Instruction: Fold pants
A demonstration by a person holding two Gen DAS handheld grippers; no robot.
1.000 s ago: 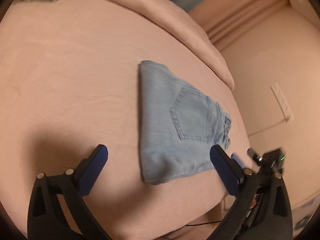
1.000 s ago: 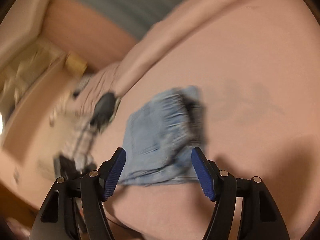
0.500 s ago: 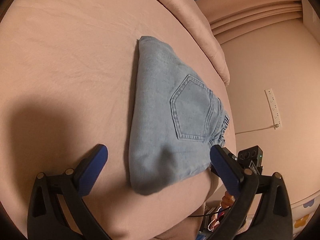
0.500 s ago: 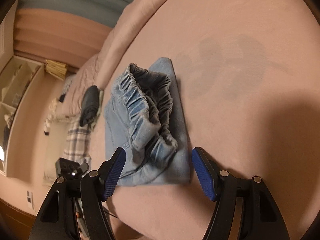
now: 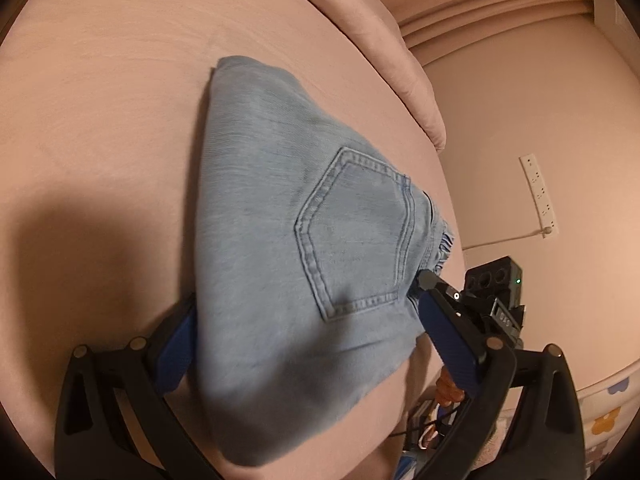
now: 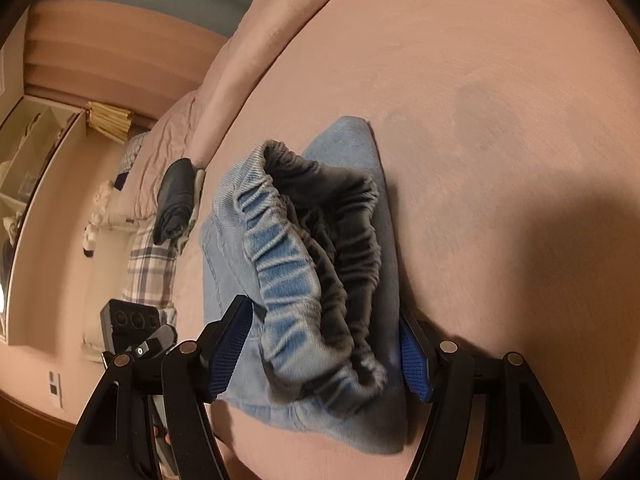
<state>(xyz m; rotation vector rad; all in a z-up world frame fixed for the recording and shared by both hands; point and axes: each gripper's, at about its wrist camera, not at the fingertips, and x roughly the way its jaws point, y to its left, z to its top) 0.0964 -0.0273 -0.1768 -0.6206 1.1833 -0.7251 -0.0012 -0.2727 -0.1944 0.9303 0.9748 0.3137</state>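
**Both grippers close in around the folded jeans**

Compared with half a second ago, both cameras sit much nearer the pants (image 5: pixel 304 264), which now fill the middle of each view. In the left wrist view the left gripper (image 5: pixel 316 344) has moved forward until its spread fingers straddle the near end of the bundle; earlier the denim lay ahead of the tips. The right gripper (image 6: pixel 324 356) has advanced the same way and now brackets the waistband end (image 6: pixel 316 264). Both are spread wide, nothing pinched between the pads.

The left finger of the left gripper is partly hidden under the denim edge, so contact with the cloth cannot be judged. The near corner of the pants is dark and soft with shadow and blur. In the right wrist view the right pad (image 6: pixel 414 364) is half covered by the fabric. The other gripper's body shows at the frame edge in each view, partly cut off.

The pants are light blue denim, folded into a compact wedge lying on the pink bed (image 5: pixel 100 128) near its edge. A stitched five-sided back pocket (image 5: pixel 356 232) faces up. The waistband is gathered elastic, ruffled and gaping, with a darker grey inside. The bed cover is smooth and matte; a pink padded bolster (image 5: pixel 384 52) runs along its far side. Dark folded clothing (image 6: pixel 174 200) and plaid cloth (image 6: pixel 150 264) lie beyond the pants.
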